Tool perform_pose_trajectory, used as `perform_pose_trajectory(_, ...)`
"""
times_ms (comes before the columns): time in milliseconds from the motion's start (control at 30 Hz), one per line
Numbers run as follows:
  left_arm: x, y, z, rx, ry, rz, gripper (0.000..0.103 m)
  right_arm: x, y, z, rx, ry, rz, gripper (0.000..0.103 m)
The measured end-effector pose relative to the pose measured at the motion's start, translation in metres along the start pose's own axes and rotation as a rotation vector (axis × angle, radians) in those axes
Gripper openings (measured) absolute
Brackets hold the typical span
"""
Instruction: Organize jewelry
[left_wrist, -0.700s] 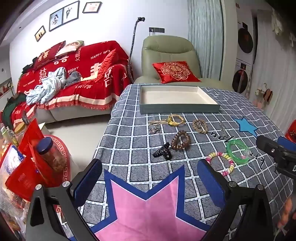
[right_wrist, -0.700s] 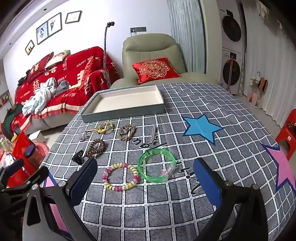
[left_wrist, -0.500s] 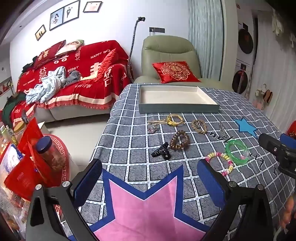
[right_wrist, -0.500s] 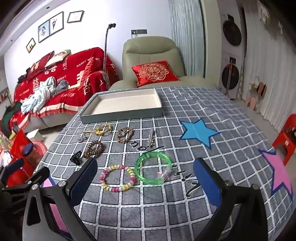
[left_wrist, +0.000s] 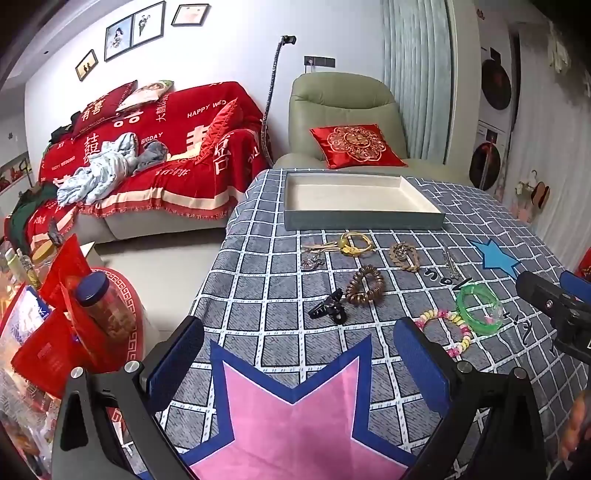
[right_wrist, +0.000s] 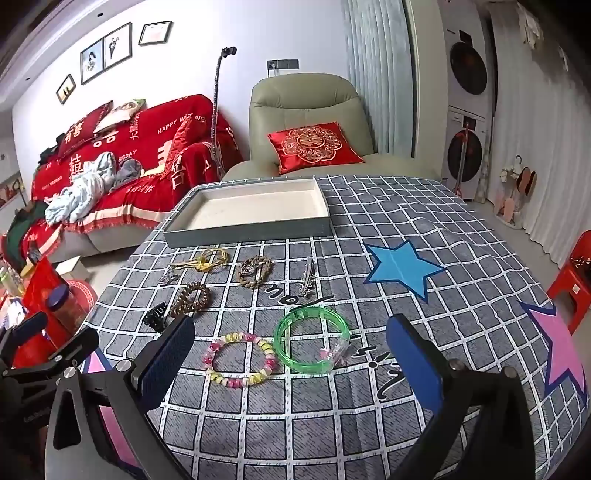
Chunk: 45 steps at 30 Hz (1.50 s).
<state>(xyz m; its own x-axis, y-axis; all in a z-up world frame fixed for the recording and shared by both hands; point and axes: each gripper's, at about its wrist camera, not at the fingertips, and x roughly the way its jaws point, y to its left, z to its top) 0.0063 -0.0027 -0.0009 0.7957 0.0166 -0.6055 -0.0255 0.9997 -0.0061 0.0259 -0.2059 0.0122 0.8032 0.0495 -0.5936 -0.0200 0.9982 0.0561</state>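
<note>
From the left wrist, the left gripper (left_wrist: 295, 354) has its fingers spread wide over the pink star (left_wrist: 295, 413), nothing between them. Jewelry sits loose on the bench (left_wrist: 258, 295) in front of the bare tray (left_wrist: 362, 219). The black clip (left_wrist: 328, 308) is small, so a sloppy pinch could snag cloth instead.

Over on the right wrist, the right gripper (right_wrist: 291, 362) is spread too, straddling the bead bracelet (right_wrist: 240, 360) and green bangle (right_wrist: 312, 341), which lie just beside each other. Closing there might grab both or flick the bangle away.

The small silvery charm (left_wrist: 311, 263) beside the yellow corded bangle (left_wrist: 355, 244) is too small to make out — likewise the thin metal clip (right_wrist: 307, 275). The pink star patch (left_wrist: 295, 424) runs off the bottom edge — partly behind the left tongs (left_wrist: 295, 363).
</note>
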Motion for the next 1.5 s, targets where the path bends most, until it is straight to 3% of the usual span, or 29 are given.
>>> perform_pose_trajectory(1500,-0.005,0.007,0.013,-0.028,-0.023,0.016,0.103,-0.005,0.000,0.006,0.004,-0.026,0.014,0.103)
